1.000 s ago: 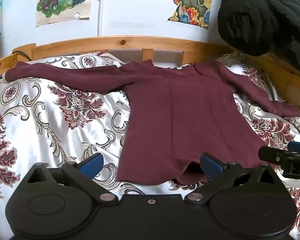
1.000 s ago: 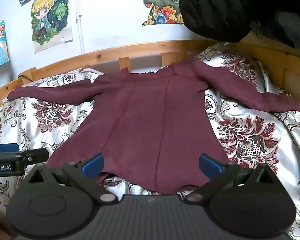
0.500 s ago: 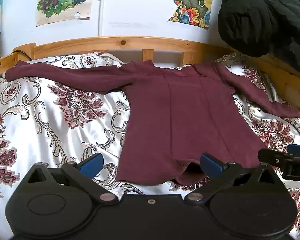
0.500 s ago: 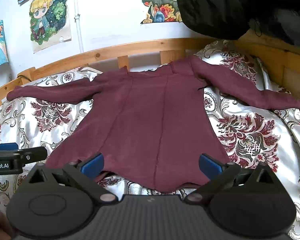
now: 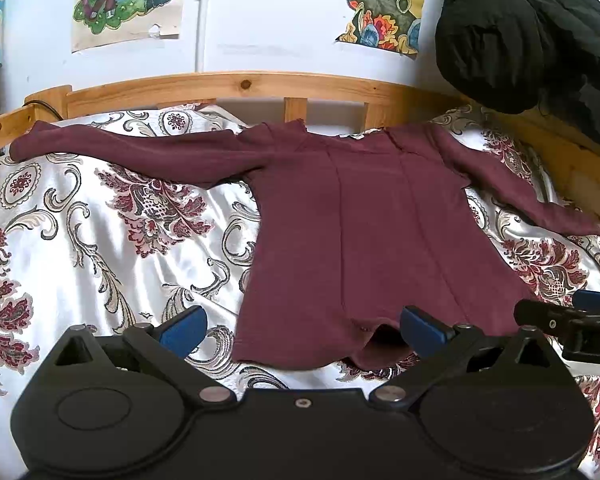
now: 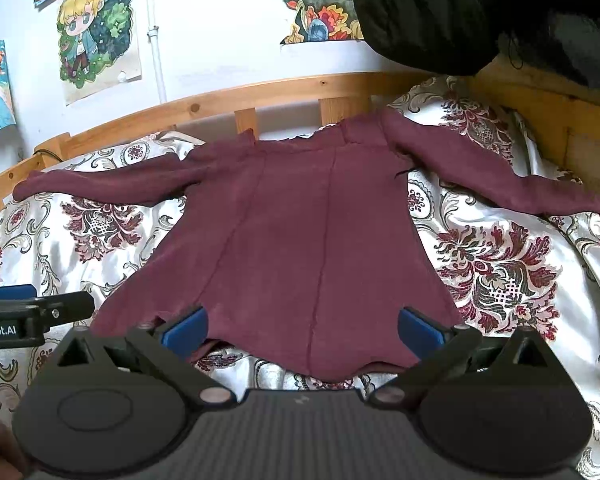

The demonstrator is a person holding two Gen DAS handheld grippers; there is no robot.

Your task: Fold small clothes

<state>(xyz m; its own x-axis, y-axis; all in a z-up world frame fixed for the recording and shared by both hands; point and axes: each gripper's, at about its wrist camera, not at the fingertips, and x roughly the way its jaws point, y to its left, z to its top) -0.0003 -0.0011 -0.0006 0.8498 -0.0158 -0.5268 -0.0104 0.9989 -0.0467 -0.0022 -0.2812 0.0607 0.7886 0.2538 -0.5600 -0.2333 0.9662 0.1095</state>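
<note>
1. Maroon top (image 5: 380,232), long-sleeved: spread flat on the bed (image 5: 100,248), neck toward the wooden headboard (image 5: 236,84), hem nearest both cameras.
2. Progress, as judged: no fold made yet. Both sleeves lie stretched out to the sides and the body is in a single layer. All folding is left to do.
3. Look: soft knit, two lengthwise seams down the body. The hem is wavy with one corner curled under, on the left claw's side. The left sleeve is straighter; the right sleeve trails toward the bed's edge.
4. Left claw (image 5: 300,326): spread wide, empty, hovering at the hem.
5. Right claw (image 6: 302,326): likewise released, gripping nothing, straddling the hem's width.
</note>
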